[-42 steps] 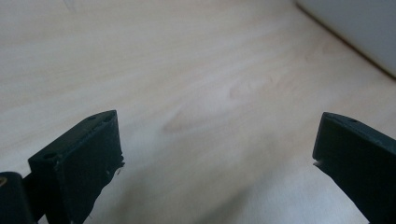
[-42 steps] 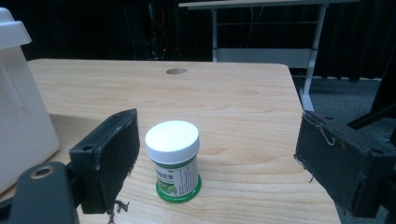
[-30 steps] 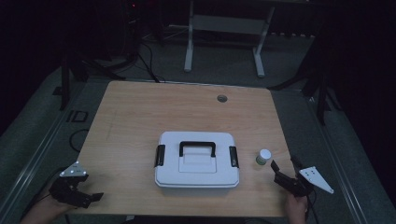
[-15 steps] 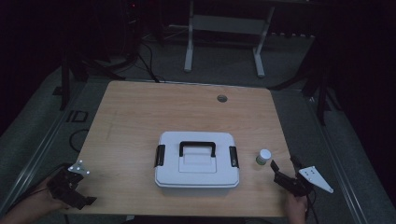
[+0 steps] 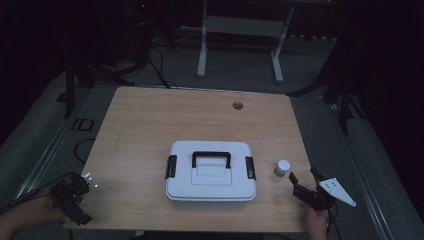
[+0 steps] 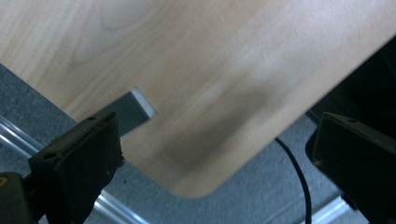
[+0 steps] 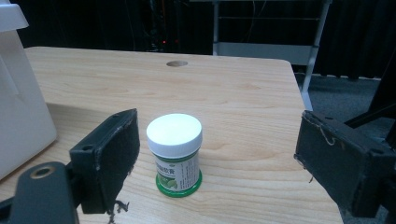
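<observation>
Right gripper point(image 7: 215, 158) wide open, empty, facing small white-capped green-labelled jar point(image 7: 175, 154) upright on wooden table point(image 7: 243, 93), closed white plastic case point(image 5: 211, 170) beside, left gripper point(image 6: 215, 154) spread wide, holding nothing, over table corner.

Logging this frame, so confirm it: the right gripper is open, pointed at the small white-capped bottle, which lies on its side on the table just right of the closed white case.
One detail is wrong. The bottle stands upright on its green base, cap on top, as the right gripper view shows. The rest holds: the right gripper is open and aimed at it, and it sits on the table just right of the closed white case.
</observation>
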Demonstrator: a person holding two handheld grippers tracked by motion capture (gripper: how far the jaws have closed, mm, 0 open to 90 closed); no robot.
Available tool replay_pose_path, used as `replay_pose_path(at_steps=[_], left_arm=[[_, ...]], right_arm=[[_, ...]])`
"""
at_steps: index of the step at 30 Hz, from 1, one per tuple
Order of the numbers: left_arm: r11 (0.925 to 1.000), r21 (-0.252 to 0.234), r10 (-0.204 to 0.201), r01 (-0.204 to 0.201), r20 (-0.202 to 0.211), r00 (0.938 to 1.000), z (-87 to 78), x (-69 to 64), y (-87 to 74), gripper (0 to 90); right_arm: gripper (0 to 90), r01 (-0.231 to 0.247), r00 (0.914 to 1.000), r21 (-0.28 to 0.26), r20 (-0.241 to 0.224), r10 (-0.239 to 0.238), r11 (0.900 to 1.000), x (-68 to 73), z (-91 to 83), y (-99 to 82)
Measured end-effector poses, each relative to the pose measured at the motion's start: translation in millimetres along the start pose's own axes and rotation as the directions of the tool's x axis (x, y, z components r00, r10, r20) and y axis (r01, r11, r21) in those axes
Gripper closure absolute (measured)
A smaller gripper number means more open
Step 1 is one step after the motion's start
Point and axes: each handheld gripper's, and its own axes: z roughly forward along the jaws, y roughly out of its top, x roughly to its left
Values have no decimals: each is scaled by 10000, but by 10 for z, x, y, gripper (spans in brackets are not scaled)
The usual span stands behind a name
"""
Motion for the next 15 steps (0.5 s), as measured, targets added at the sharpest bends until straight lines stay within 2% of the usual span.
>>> replay_pose_path(at_steps=[2,4,8,9,10,15], left_arm=[[9994,344,26,-32,174,9998,-10,1,11,9],[9983,588,58,-61,55,10000,-26,15,24,9],[9968,793,4,-13,117,9999,-73,46,42,10],[9950,1000,8,-32,239,9997,-89,57,58,10],[9933,1155,74,-94,184,9998,-99,59,73,10],[9925,1180,332,-328,-16,9994,-206,30,185,9]], right_arm=[[134,-1,10000,-8,6,1,10000,-1,-2,1],[133,-17,10000,-42,-6,17,10000,-6,-5,1],[134,-71,10000,-11,-1,71,10000,-10,-5,-1],[133,-43,10000,-10,-12,43,10000,-9,-3,-1],[134,-19,10000,3,-20,19,10000,-3,-1,-1],[133,-30,10000,38,-28,31,10000,-2,1,-1]])
